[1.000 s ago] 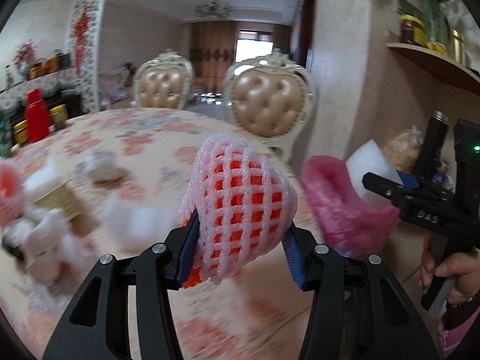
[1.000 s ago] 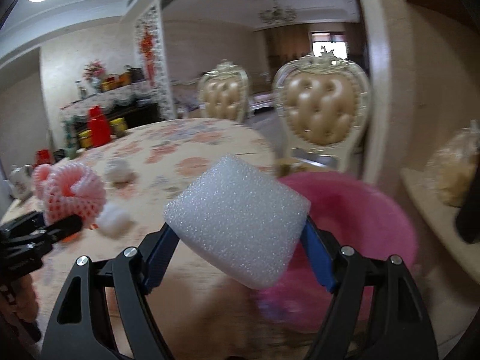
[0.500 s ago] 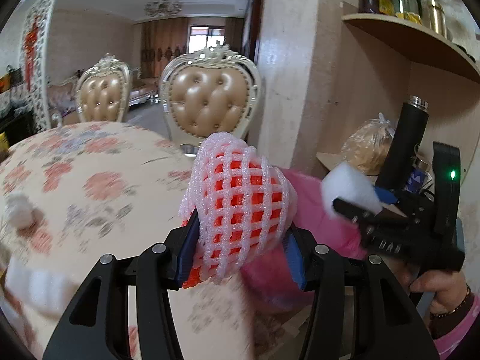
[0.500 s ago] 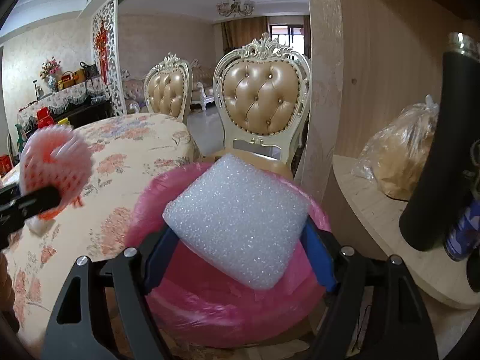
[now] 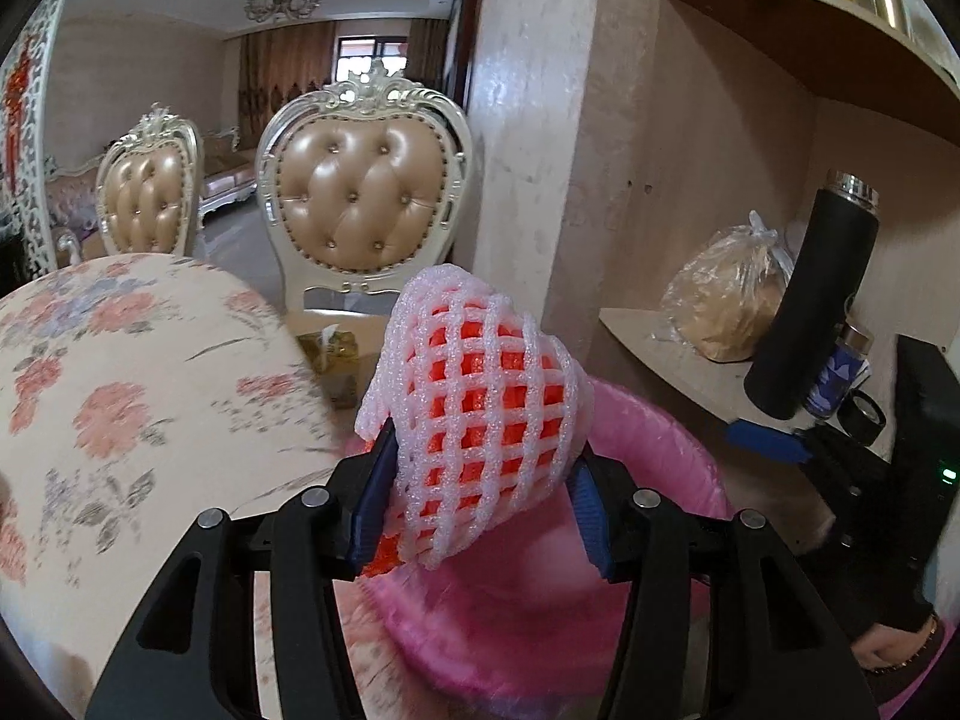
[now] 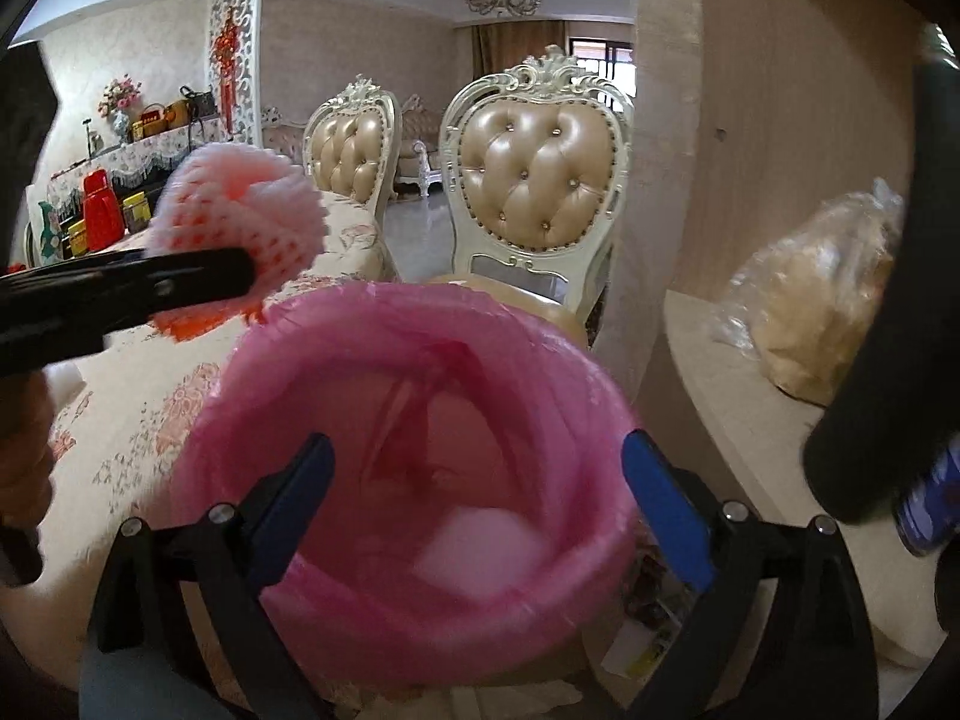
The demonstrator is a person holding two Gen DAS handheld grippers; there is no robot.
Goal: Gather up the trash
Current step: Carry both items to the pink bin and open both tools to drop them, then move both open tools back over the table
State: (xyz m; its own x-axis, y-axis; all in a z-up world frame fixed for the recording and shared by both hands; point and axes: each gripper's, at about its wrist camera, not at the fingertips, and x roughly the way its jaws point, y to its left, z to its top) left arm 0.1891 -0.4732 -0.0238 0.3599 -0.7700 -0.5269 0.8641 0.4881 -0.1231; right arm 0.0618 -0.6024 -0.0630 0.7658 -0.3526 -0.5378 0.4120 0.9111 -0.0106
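Two grippers at the pink-lined waste bin [image 6: 414,462], which stands just off the rounded edge of the surface [image 5: 120,396] with the floral cloth, beside the upholstered chair [image 6: 534,180]. Our right gripper [image 6: 474,498] hangs over the bin mouth with its jaws spread wide and nothing between them; they have just been opening. The white foam block [image 6: 480,552] lies blurred inside the liner, below the blue pads, apart from both.

Our left gripper [image 5: 480,504] is clenched on the foam fruit net [image 5: 474,420], a pink-white mesh sleeve with an orange-red filling that shows through the lattice; what the filling is we cannot tell. Its jaws have just been opening slightly, yet both blue pads press the net's lower sides. In the right wrist view the net sits above the bin's near-left rim, by the surface edge, not yet over the centre of the opening.

We judge the step in hand to be disposal: one piece is dropped and the second is arriving. The next move calls for carrying the net further over the bin mouth, clear of the right gripper, then parting the left jaws fully so that the light, springy sleeve falls inside and does not catch on the rim.
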